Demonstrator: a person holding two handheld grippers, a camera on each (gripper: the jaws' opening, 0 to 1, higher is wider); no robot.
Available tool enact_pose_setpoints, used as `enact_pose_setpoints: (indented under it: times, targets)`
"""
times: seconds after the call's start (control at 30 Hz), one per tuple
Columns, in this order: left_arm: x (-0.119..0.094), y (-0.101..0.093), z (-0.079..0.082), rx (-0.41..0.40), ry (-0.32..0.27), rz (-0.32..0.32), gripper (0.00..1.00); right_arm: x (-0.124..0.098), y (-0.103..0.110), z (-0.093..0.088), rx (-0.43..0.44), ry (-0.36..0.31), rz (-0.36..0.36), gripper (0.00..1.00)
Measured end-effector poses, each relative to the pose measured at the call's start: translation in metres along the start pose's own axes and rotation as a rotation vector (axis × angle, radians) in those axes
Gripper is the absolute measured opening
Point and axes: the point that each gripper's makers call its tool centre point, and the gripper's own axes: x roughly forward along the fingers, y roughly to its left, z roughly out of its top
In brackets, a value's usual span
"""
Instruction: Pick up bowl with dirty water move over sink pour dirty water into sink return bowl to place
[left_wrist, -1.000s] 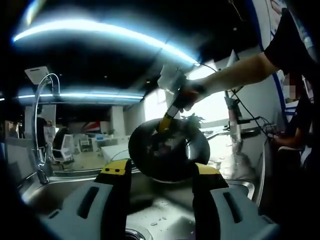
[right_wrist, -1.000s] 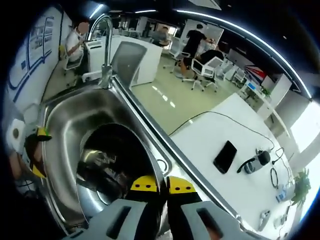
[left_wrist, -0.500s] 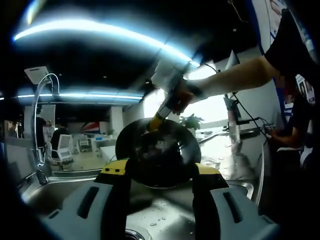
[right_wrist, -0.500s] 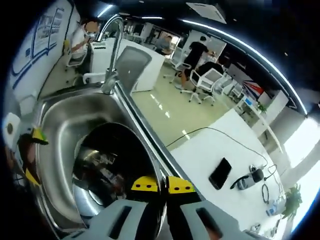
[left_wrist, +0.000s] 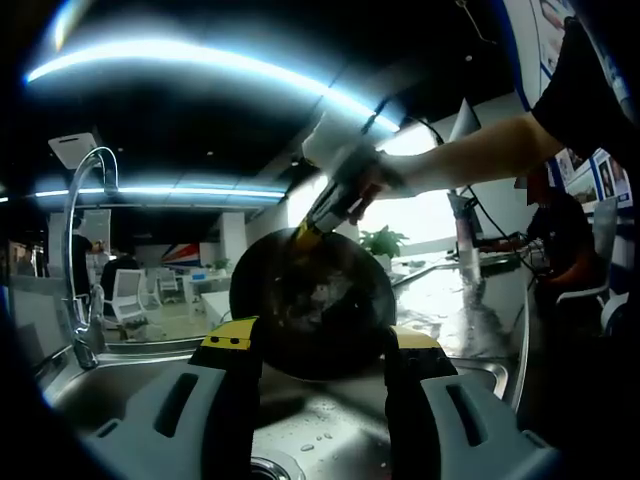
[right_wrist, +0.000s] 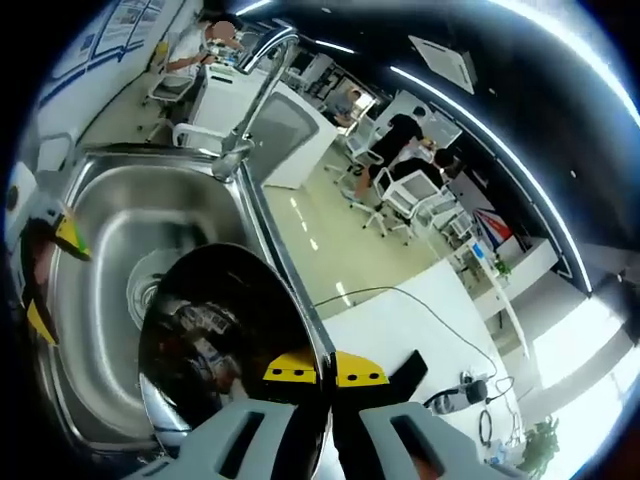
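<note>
Right jaws clamped on bowl (right_wrist: 215, 340) rim, tilted above sink (right_wrist: 110, 230), left jaws parted.

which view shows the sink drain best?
Right gripper view: it looks down into the stainless steel sink, with the round drain exposed beside the shiny metal bowl. Left gripper view catches the drain only as a sliver at the bottom edge between its jaws.
</note>
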Motion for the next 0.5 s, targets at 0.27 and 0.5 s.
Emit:
enact_pose_setpoints:
  times: [0.27, 0.5]
  targets:
    - [0.0, 0.0, 0.0, 0.001, 0.0, 0.001, 0.48, -0.008, 0.002, 0.014, -0.11, -0.048, -0.051, 0.0]
    - [0.0, 0.0, 0.0, -0.001, -0.002, 0.0, 0.48, -0.009, 0.002, 0.02, -0.148, -0.071, -0.078, 0.0]
